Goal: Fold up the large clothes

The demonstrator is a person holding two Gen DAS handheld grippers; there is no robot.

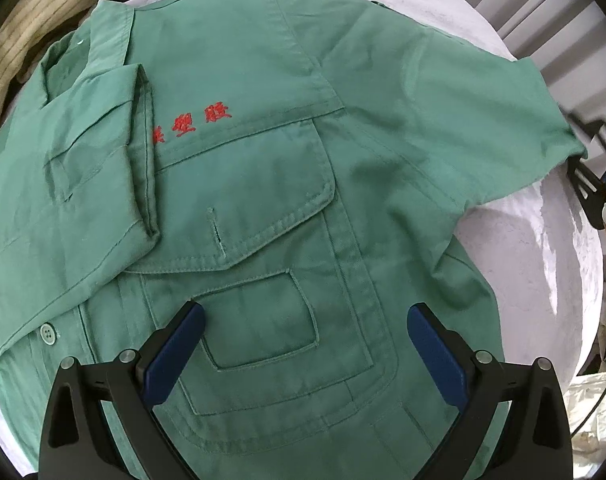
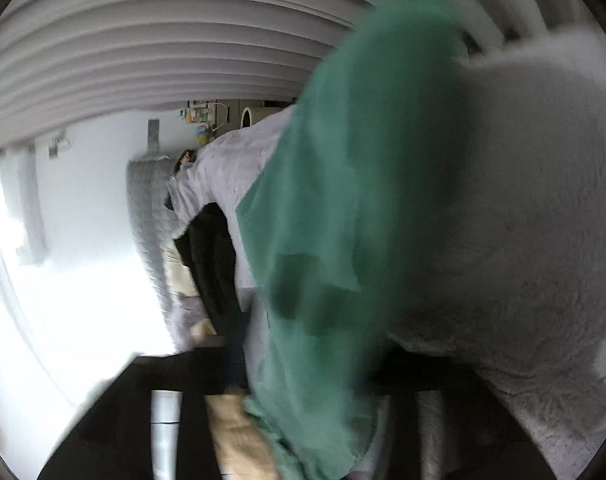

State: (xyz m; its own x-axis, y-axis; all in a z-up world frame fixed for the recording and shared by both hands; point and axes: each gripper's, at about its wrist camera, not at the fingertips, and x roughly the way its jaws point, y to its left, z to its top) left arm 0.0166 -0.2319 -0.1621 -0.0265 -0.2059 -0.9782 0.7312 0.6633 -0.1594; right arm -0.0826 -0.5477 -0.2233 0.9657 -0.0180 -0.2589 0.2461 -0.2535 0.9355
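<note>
Left wrist view first: we look almost straight down on a white textured sheet (image 1: 515, 264) covering the work surface, with beige ribbed fabric (image 1: 11, 64) at the upper left edge and pale pleated curtains (image 1: 551, 12) at the upper right. On the sheet lies a green work shirt (image 1: 271, 168), front up; its collar (image 1: 91, 44) sits at the upper left and its body runs down toward the lower right of the frame. One sleeve (image 1: 75, 184) is folded across the chest at the left, beside red embroidered characters (image 1: 191, 122) above a flapped chest pocket (image 1: 259, 216). The left gripper (image 1: 307, 352) hovers over the pocket, jaws spread wide and empty. At the right edge, the right gripper (image 1: 583, 160) has clenched on the cuff of the outstretched sleeve (image 1: 483, 120). In the right wrist view, blurred green cloth (image 2: 343, 240) fills the centre, and the white sheet (image 2: 523, 220) fills the right.
</note>
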